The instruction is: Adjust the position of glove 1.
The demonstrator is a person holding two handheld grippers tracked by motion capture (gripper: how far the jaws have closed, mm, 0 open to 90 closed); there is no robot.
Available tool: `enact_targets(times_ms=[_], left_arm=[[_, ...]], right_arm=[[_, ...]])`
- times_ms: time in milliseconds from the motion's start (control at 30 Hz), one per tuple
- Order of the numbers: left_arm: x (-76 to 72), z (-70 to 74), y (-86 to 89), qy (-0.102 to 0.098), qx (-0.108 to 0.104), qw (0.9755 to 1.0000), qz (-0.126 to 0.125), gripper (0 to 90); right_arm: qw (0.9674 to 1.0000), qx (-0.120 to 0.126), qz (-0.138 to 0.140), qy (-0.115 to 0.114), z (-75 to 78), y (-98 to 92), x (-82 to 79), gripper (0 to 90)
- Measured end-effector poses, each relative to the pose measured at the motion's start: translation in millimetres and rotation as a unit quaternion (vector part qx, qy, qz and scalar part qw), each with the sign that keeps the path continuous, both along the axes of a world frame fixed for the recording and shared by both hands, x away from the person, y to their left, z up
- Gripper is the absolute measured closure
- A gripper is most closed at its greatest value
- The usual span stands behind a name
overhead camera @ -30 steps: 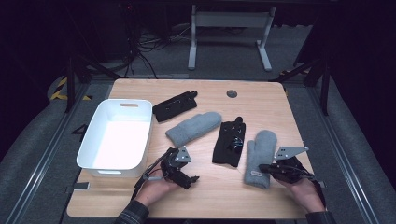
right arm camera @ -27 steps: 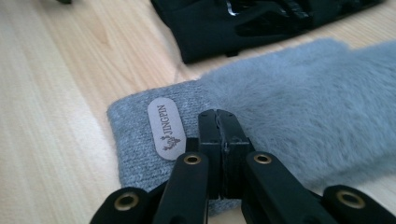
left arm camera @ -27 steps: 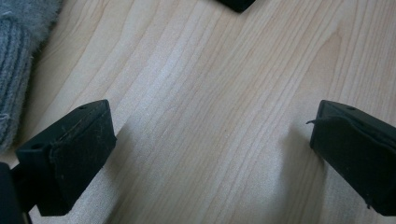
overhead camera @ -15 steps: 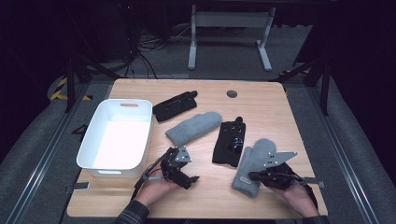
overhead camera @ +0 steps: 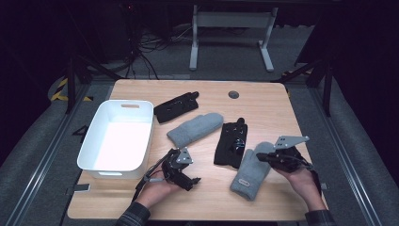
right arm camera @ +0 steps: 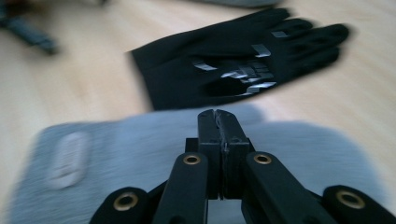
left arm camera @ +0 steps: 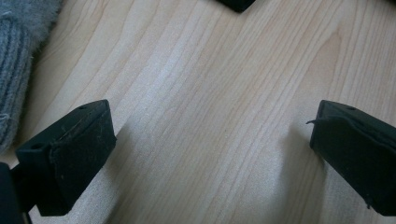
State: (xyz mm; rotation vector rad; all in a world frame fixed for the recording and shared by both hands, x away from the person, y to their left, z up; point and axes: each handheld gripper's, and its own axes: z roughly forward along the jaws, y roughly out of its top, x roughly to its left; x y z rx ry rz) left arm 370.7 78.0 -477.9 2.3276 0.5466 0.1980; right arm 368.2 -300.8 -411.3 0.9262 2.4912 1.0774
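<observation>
Two grey mittens and two black gloves lie on the worktop, beside one white bin. Seen from its own camera, the right hand-held gripper is pinched shut on the near mitten; from above that grip is hidden. At 7 o'clock, the left hand-held gripper rests low, jaws wide over bare wood.

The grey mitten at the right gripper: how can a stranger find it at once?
On the wooden table, look right of the white bin, near the front edge. The grey mitten lies beside the black glove, under the right gripper. Unlike the other grey mitten, it shows a small label by its cuff.
</observation>
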Motion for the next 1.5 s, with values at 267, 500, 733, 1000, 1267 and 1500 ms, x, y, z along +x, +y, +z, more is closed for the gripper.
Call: enact_targets(times_ms=[267,500,733,1000,1267,1500], left_arm=[[0.0,0.0,0.0,0.001,0.000,1.0000,0.000,0.4],[0.0,0.0,0.0,0.001,0.000,1.0000,0.000,0.4],[-0.1,0.0,0.0,0.000,0.000,1.0000,0.000,0.5],[-0.3,0.0,0.0,0.000,0.000,1.0000,0.001,0.5],[-0.4,0.0,0.0,0.000,0.000,1.0000,0.001,0.6],[-0.3,0.1,0.1,0.000,0.000,1.0000,0.001,0.5]], right_arm=[[0.9985,-0.021,-0.048,0.018,-12.9,-16.6,37.1,90.0],[0.9968,-0.033,-0.064,0.034,-22.0,-28.3,39.5,90.0],[0.9966,-0.042,-0.060,0.039,-24.3,-33.7,20.3,90.0],[0.9964,-0.051,-0.051,0.044,-22.7,-30.3,-2.5,90.0],[0.9968,-0.053,-0.033,0.049,-21.7,-20.3,-23.9,90.0],[0.9973,-0.053,-0.002,0.050,-22.2,0.5,-35.6,90.0]])
